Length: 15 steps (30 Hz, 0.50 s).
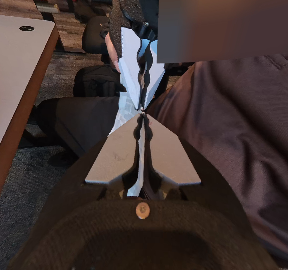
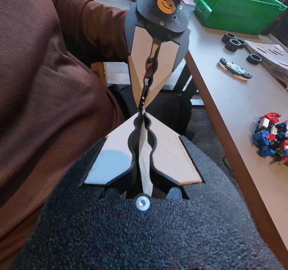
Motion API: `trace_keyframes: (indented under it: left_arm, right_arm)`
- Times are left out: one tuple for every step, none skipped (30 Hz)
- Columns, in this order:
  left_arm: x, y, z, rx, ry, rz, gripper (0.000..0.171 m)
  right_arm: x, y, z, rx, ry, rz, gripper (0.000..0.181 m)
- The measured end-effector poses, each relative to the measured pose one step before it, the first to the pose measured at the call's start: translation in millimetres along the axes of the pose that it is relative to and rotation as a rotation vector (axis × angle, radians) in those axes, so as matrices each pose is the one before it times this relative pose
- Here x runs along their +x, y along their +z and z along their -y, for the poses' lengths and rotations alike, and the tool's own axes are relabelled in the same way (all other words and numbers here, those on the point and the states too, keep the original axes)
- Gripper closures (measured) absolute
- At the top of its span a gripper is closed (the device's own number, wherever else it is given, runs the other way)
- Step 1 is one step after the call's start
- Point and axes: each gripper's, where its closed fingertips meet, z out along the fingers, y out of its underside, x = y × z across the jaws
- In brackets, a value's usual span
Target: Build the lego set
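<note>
Left gripper and right gripper meet tip to tip off the table, both pinched narrow on one tiny lego piece. Likely light, rigid, slippery; best gripped at its ends.

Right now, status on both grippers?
Left gripper and right gripper shut tip to tip on one tiny piece, off the table. Nothing between them.

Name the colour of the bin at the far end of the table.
Bright green bin, seen best in the right wrist view.
</note>
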Motion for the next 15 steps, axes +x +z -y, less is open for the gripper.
trace_keyframes:
  left_arm:
    - [-0.02, 0.04, -0.91, 0.00002, 0.0025, 0.005, 0.171]
    - [0.27, 0.08, -0.81, 0.00142, -0.0013, 0.0034, 0.171]
    - [-0.67, 0.21, -0.9, 0.00106, -0.0107, 0.0059, 0.171]
    - [-1.9, 0.4, -1.02, 0.00331, -0.0238, 0.0097, 0.171]
    - [-2.53, 0.57, -0.65, 0.00733, -0.0352, 0.0083, 0.171]
    - [-1.9, 0.47, -0.15, 0.01339, -0.0372, 0.0027, 0.171]
    - [-1.38, 0.61, 0.02, 0.01373, -0.0394, -0.0005, 0.171]
    - [-2.31, 0.81, -0.66, 0.00527, -0.0391, 0.0071, 0.171]
    - [-2.0, 1.15, -1.75, -0.00428, -0.0289, 0.0075, 0.171]
    - [-1.17, 1.04, -1.28, -0.00409, -0.0149, 0.0054, 0.171]
    - [-1.14, 1.03, -0.71, -0.00467, -0.01, 0.0061, 0.171]
    - [-0.06, 0.83, -0.44, -0.00477, -0.0088, -0.0021, 0.171]
    - [1.0, 0.72, 0.32, -0.00083, -0.0033, -0.0088, 0.171]
    - [-0.1, 0.62, -0.04, -0.00365, -0.0027, -0.0011, 0.171]
    - [-0.21, 0.88, -0.73, -0.008, -0.0022, -0.0008, 0.171]
  right_arm:
    - [-0.22, 0.66, -0.82, -0.0014, 0.005, 0.0036, 0.179]
    - [-0.08, 0.72, -0.66, -0.0013, 0.0064, 0.0022, 0.179]
    - [0.29, 0.72, -0.98, -0.0032, 0.0116, 0.0027, 0.178]
    - [1.18, 0.52, -1.41, -0.0046, 0.0152, 0.0008, 0.178]
    - [1.6, 0.23, -1.43, -0.0037, 0.0133, -0.0015, 0.178]
    - [1.59, -0.13, -0.87, -0.0016, 0.01, -0.0026, 0.178]
    - [1.43, -0.54, -0.28, 0.0008, 0.0035, -0.0046, 0.176]
    - [1.75, -0.69, 0.74, 0.005, -0.0036, -0.0103, 0.174]
    - [1.2, -0.66, 0.83, 0.0047, -0.0033, -0.0064, 0.171]
    - [0.09, -0.27, 0.22, 0.001, 0.0044, 0.0036, 0.17]
    - [-0.6, 0.19, -0.1, 0.0005, 0.0116, 0.0099, 0.17]
    - [-0.83, 0.47, -0.52, 0.0004, 0.0128, 0.0121, 0.17]
    - [-0.14, 0.45, -0.87, -0.001, 0.0113, 0.0066, 0.17]
    - [0.17, 0.4, -0.62, -0.0009, 0.0074, 0.0022, 0.17]
    - [-0.18, 0.09, 0.16, 0.0022, 0.0023, 0.0015, 0.17]
